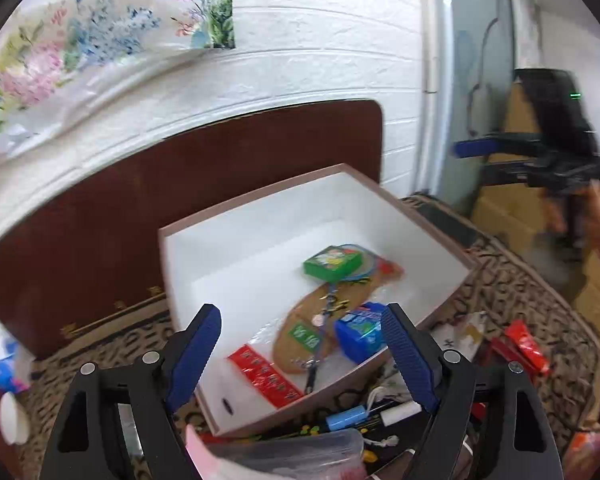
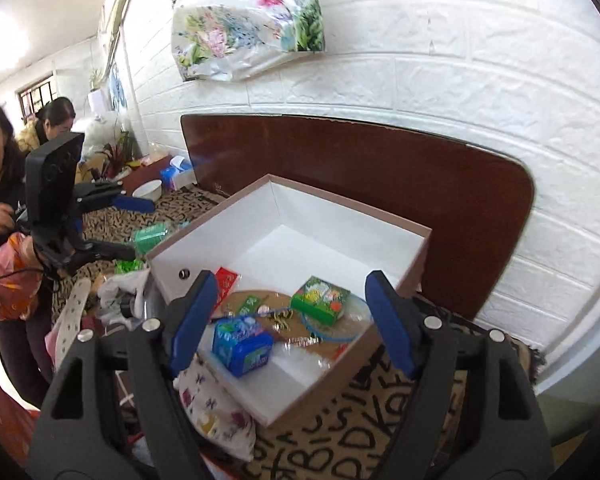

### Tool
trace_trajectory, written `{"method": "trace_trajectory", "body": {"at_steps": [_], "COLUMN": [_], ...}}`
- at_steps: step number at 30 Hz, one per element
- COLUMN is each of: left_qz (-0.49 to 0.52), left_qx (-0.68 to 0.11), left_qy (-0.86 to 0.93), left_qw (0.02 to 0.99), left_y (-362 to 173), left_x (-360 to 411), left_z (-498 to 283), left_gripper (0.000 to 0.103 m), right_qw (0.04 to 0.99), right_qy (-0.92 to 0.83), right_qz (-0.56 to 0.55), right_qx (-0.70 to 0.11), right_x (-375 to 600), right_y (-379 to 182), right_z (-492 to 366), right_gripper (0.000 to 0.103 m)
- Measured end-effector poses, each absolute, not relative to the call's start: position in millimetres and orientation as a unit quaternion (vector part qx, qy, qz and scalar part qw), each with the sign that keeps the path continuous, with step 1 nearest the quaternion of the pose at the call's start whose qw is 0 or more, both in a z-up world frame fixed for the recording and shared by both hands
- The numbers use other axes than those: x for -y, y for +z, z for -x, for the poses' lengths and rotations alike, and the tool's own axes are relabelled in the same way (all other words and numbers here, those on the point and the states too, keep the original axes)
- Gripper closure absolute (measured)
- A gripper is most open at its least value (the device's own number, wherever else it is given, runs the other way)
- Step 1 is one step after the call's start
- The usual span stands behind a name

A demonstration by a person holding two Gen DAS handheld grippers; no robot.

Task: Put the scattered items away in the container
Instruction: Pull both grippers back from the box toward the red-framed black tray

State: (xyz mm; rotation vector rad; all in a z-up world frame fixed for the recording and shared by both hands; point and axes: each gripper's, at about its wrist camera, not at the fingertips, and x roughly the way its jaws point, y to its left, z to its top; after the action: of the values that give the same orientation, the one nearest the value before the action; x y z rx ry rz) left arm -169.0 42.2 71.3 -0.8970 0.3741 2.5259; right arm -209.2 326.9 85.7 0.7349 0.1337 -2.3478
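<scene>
cardboard, white-lined and brown at the rim, makes up the container (image 1: 260, 216), which sits on the letter-patterned cloth (image 1: 512, 292) over the surface, pushed close to a dark wooden board (image 1: 180, 184) leaning on the brick wall. i judge that placing keeps it within reach of both my claws.

left to right in the left wrist view: my left claw (image 1: 300, 352) hangs over the near wall of the container, jaws wide, nothing between them. beyond it, inside the container, lie a red packet (image 1: 266, 376), a tan insole-shaped piece (image 1: 300, 332) with a cord across it, a blue tin (image 1: 360, 334) and a green box (image 1: 332, 262). these are gathered toward one end, which leaves the far white floor free for more.

scattered items not yet in: a blue tube (image 1: 346, 418) and a clear bag (image 1: 292, 452) just outside the near wall, red sachets (image 1: 526, 346) further right on the cloth.

in the right wrist view, my right claw (image 2: 290, 322) also stands wide and unloaded above the container's near corner. a floral pouch (image 2: 216, 408) lies against the outer wall below it, touching or nearly so; i cannot tell which.

judgement: task partly done; both claws are free for a next pick, and the near clutter seems the closest candidate.
</scene>
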Motion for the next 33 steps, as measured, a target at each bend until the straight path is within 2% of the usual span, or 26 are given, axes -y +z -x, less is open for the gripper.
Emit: {"method": "trace_trajectory", "body": {"at_steps": [3, 7, 10, 17, 23, 29, 33], "left_qz": [0.316, 0.307, 0.308, 0.332, 0.351, 0.363, 0.383], "left_qx": [-0.180, -0.228, -0.233, -0.214, -0.231, -0.250, -0.231], "left_qy": [0.920, 0.922, 0.921, 0.917, 0.905, 0.894, 0.882], "left_qw": [0.146, 0.063, 0.049, 0.060, 0.070, 0.083, 0.149], "left_y": [68.5, 61.7, 58.7, 48.4, 30.4, 20.1, 14.0], "left_x": [-64.1, -89.1, -99.6, -117.1, -135.1, -146.8, -148.1], "left_z": [148.9, 123.3, 108.1, 77.3, 63.1, 59.6, 62.2], "left_gripper": [0.019, 0.019, 0.019, 0.019, 0.019, 0.019, 0.019], "right_qw": [0.296, 0.259, 0.234, 0.238, 0.245, 0.241, 0.251], "right_qy": [-0.909, -0.912, -0.913, -0.898, -0.879, -0.873, -0.864], "right_qz": [-0.278, -0.291, -0.298, -0.329, -0.358, -0.380, -0.400], "right_qx": [-0.093, -0.132, -0.154, -0.168, -0.200, -0.188, -0.173], "right_x": [-322.6, -314.1, -306.0, -293.8, -291.1, -304.7, -313.2], "right_y": [86.3, 73.9, 63.0, 38.9, 10.5, -8.7, -21.0], "right_z": [174.6, 132.2, 104.9, 51.4, 22.5, 17.9, 23.1], "right_gripper": [0.019, 0.019, 0.019, 0.019, 0.019, 0.019, 0.019]}}
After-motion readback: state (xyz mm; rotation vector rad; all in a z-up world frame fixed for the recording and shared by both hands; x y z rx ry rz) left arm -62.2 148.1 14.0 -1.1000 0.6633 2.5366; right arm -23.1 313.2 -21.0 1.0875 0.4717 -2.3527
